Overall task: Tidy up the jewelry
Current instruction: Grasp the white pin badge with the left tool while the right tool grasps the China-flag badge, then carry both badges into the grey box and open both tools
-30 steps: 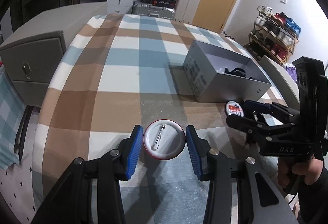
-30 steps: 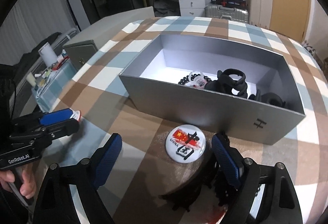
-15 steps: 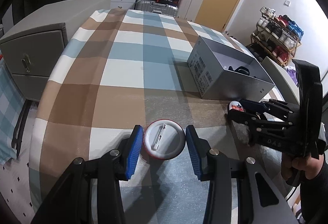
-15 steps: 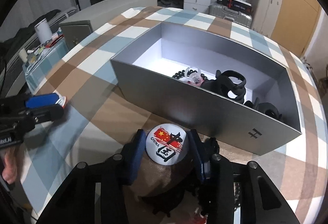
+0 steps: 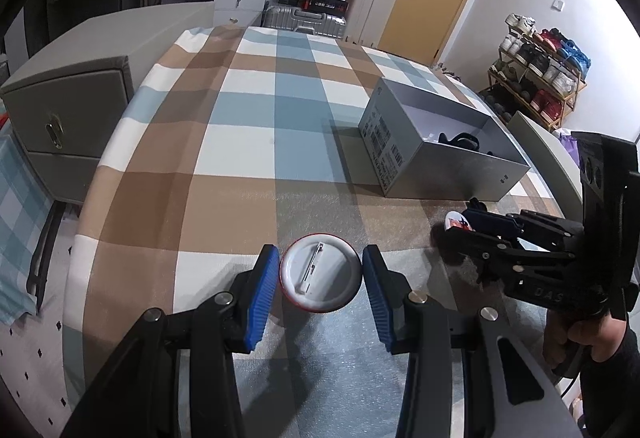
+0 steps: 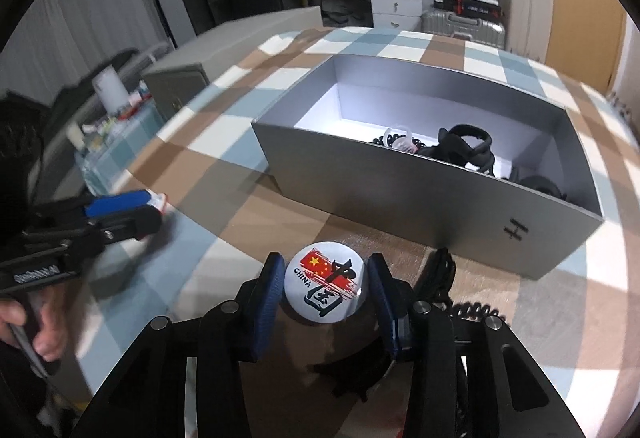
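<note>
Grippers both carry round badges. The left gripper (image 5: 321, 278) is clamped on a white badge (image 5: 321, 272), pin side up, both blue pads touching its rim. The right gripper (image 6: 326, 288) is clamped on a flag badge (image 6: 325, 284), face up, pads pressing each side. A black beaded item (image 6: 460, 308) lies just right of the right jaws. Ahead of the right gripper stands the open grey box (image 6: 400, 189), with black straps (image 6: 468, 147) and beads (image 6: 400, 139) inside. All rest on a checked cloth (image 5: 240, 141).
</note>
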{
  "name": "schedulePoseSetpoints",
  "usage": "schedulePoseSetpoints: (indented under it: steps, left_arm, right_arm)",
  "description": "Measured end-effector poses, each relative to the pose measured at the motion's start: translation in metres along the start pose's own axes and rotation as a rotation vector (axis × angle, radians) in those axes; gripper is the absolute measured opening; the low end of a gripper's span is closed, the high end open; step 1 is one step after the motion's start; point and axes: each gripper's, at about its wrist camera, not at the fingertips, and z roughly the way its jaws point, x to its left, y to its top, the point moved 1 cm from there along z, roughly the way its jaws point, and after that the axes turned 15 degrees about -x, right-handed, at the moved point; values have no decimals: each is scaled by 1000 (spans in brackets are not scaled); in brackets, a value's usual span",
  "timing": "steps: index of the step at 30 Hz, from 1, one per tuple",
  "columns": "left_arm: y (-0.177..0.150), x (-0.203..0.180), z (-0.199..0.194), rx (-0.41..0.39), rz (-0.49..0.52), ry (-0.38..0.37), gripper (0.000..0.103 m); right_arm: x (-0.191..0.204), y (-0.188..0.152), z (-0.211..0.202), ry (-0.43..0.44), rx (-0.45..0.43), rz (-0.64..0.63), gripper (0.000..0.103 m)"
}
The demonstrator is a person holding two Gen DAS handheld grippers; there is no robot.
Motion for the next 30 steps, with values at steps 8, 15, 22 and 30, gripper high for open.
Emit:
schedulePoseSetpoints:
  steps: [8,15,22,30]
  left_arm:
    - [13,-19,1,-24,33,-11,37]
    - [32,-49,6,-59,76,-46,37]
    - [65,-73,19,-112,92,-90,37]
    - [87,-98,46,-115,112,-146,37]
  right_arm:
    - [-19,6,-31,108,-96,156,42]
    - [-29,16,-68,152,-209,187,42]
    - [-47,46,-94,145,-306,178,42]
    - [-67,80,-97,131,-361,137,42]
